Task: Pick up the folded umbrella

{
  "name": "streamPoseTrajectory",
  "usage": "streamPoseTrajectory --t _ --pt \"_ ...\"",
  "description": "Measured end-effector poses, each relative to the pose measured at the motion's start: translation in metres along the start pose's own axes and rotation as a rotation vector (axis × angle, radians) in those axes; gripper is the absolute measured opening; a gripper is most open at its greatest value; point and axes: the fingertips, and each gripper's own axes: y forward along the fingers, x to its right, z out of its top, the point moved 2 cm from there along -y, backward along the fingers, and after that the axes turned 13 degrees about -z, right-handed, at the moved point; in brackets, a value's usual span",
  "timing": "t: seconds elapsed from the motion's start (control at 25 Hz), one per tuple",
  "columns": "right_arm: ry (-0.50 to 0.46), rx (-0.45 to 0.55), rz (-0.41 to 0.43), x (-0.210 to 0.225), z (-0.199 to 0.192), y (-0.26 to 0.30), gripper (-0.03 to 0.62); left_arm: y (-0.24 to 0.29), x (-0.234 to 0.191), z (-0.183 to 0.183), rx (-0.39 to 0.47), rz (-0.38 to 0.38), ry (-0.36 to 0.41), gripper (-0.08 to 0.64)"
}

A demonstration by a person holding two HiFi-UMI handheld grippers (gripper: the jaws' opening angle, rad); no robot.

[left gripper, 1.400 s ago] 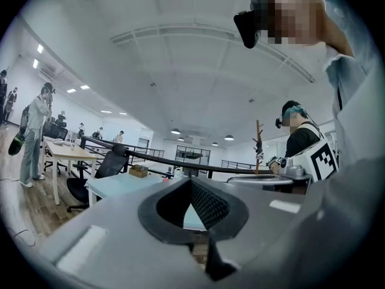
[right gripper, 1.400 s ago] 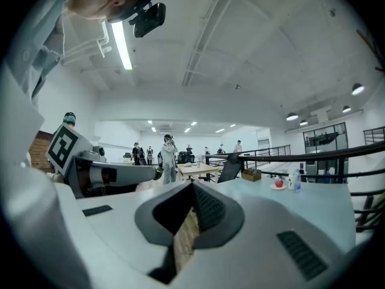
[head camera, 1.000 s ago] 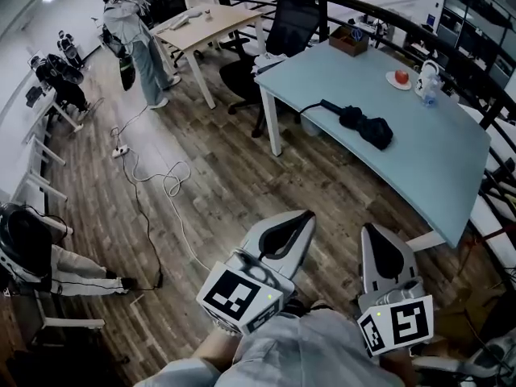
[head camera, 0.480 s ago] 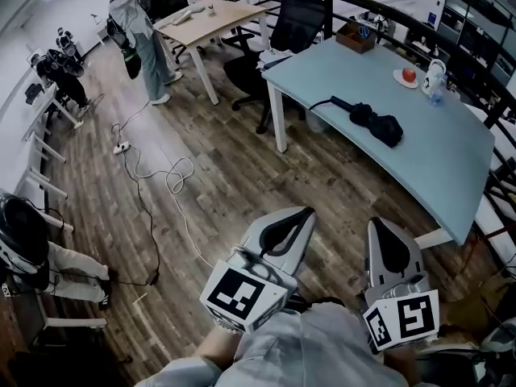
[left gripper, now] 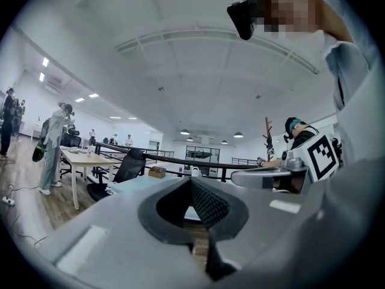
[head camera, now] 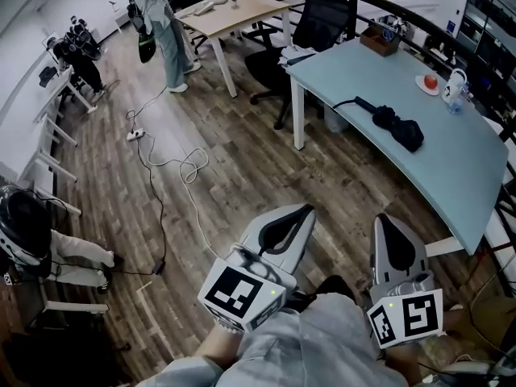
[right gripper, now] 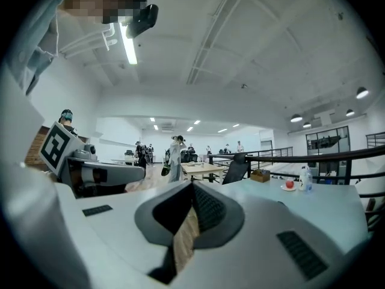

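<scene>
The umbrella (head camera: 395,124), black and folded, lies on the pale blue table (head camera: 451,180), its thin end toward the chair (head camera: 321,24); an apple (head camera: 430,81) and a bottle (head camera: 456,89) stand beyond it near the far edge; both tools hang well apart from it, over the wood floor (head camera: 242,160); the left gripper (head camera: 300,214) has its jaws together, empty; the right gripper (head camera: 385,222) likewise, closed on nothing; a cable (head camera: 173,168) trails across the floor.
</scene>
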Motion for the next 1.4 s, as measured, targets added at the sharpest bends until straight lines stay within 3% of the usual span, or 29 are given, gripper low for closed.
streamPoseTrajectory --t 0.52,0.96,1.4 --pt "-0.005 -0.025 0.025 0.015 -0.012 0.027 -0.002 0.018 -0.018 -0.008 -0.005 0.032 -0.028 0.005" --pt "0.004 -0.038 0.054 0.054 -0.013 0.1 -0.002 0.079 -0.072 -0.008 -0.041 0.088 -0.026 0.005" --pt "0.003 -0.012 0.1 0.103 0.002 0.189 -0.002 0.155 -0.128 0.016 0.001 0.129 -0.029 0.005"
